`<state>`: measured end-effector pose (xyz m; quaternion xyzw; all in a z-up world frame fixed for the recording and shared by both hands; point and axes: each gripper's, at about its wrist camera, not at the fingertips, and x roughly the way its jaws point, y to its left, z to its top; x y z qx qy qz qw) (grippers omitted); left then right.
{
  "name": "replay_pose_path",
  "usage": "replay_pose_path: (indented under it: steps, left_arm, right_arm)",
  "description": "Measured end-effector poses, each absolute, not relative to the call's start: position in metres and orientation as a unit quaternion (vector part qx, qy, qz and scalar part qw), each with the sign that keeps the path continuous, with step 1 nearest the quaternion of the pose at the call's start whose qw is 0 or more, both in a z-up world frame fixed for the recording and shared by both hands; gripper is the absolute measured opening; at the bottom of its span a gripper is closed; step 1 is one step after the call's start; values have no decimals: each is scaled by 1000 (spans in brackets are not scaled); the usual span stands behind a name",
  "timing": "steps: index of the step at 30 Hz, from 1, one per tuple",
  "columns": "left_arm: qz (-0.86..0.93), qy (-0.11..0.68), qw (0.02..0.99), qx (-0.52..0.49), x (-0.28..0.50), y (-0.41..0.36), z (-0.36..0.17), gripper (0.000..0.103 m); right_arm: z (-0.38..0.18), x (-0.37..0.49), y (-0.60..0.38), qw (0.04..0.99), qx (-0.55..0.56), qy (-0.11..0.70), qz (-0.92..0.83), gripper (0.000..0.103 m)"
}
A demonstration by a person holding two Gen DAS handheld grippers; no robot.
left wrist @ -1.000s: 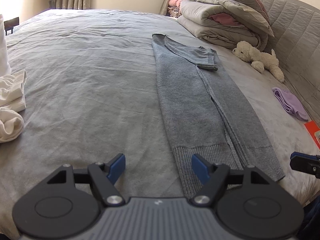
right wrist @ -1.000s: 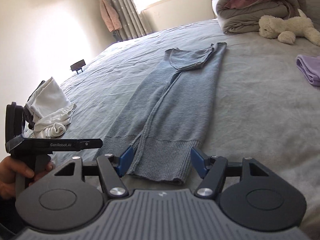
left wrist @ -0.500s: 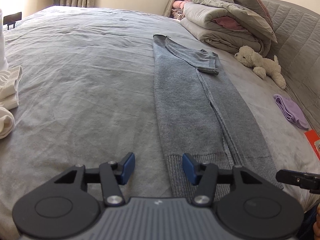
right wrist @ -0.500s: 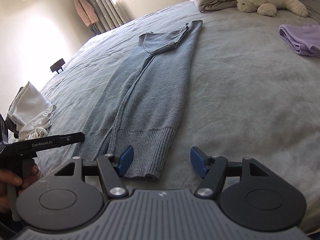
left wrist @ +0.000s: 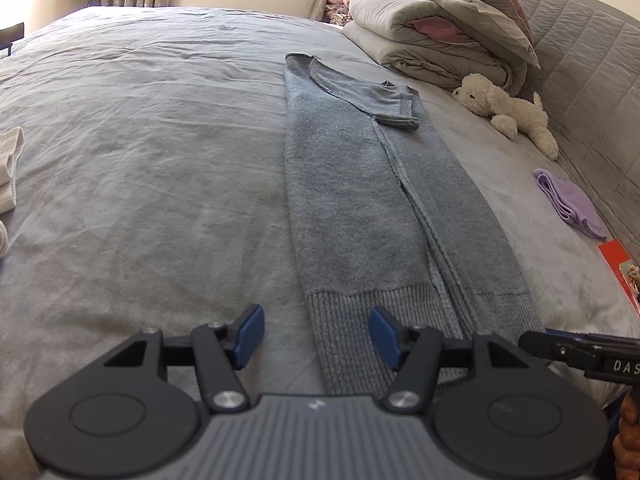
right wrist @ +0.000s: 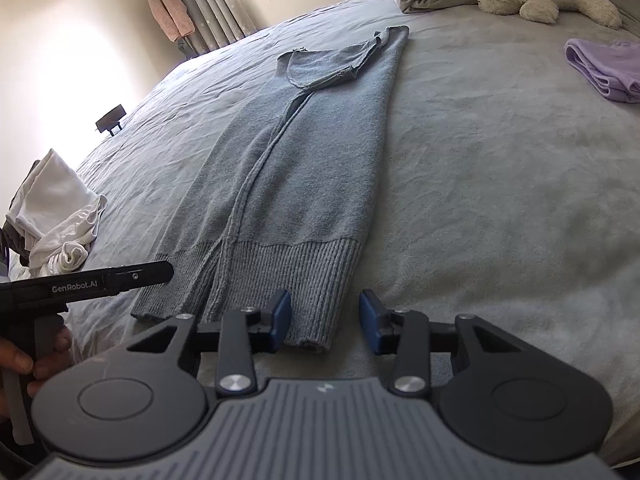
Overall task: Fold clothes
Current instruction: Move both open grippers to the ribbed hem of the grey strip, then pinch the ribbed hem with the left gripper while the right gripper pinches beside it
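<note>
A grey knit sweater (left wrist: pixel 360 200) (right wrist: pixel 304 168) lies flat on the bed, folded lengthwise into a long strip, its ribbed hem nearest me. My left gripper (left wrist: pixel 316 332) is open, low over the hem's left corner, with the left edge of the ribbing between its blue pads. My right gripper (right wrist: pixel 322 322) is open too, and the hem's right corner sits between its fingers. Each gripper shows at the edge of the other's view: the right one (left wrist: pixel 580 354), the left one (right wrist: pixel 100 282) held by a hand (right wrist: pixel 24 360).
The grey bed sheet (left wrist: pixel 140 160) spreads wide to the left. White clothes (right wrist: pixel 56 216) are heaped at the left. Folded quilts (left wrist: pixel 440 40), a white plush toy (left wrist: pixel 504 110), a folded purple cloth (left wrist: pixel 568 204) and a red item (left wrist: pixel 620 268) lie along the right.
Both grippers moved forward and down onto the hem. The left shifted right until the hem's left corner lies between its pads; the right now straddles the right corner, its gap narrower.
</note>
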<state>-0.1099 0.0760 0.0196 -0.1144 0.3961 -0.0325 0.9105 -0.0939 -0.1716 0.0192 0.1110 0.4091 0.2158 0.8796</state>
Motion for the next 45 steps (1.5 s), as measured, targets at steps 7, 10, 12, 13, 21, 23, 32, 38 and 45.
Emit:
replay_pose_path:
  steps: [7, 10, 12, 13, 21, 23, 32, 38, 45]
  left_arm:
    - [-73, 388, 911, -117, -111, 75, 30, 7]
    - [-84, 372, 916, -126, -117, 78, 40, 7]
    - [-89, 364, 918, -134, -120, 80, 46, 7]
    - [-90, 360, 918, -137, -122, 80, 48, 7]
    - [-82, 383, 910, -134, -125, 84, 42, 6]
    - [-83, 384, 909, -137, -128, 86, 41, 5]
    - [-59, 406, 895, -174, -123, 97, 29, 44]
    - [-55, 408, 896, -166, -122, 88, 25, 53]
    - [-71, 401, 907, -107, -128, 68, 29, 6]
  right_arm:
    - [33, -101, -170, 898, 109, 359, 230, 9]
    - [36, -100, -174, 901, 116, 351, 228, 9]
    - [37, -100, -176, 901, 117, 351, 224, 9]
    - [37, -100, -177, 902, 118, 351, 223, 9]
    - [34, -98, -181, 898, 129, 362, 213, 9]
    - [34, -99, -181, 896, 132, 364, 217, 9]
    - [23, -94, -176, 884, 131, 402, 201, 16]
    - [21, -95, -174, 879, 134, 410, 205, 19]
    - [25, -100, -168, 890, 121, 390, 204, 11]
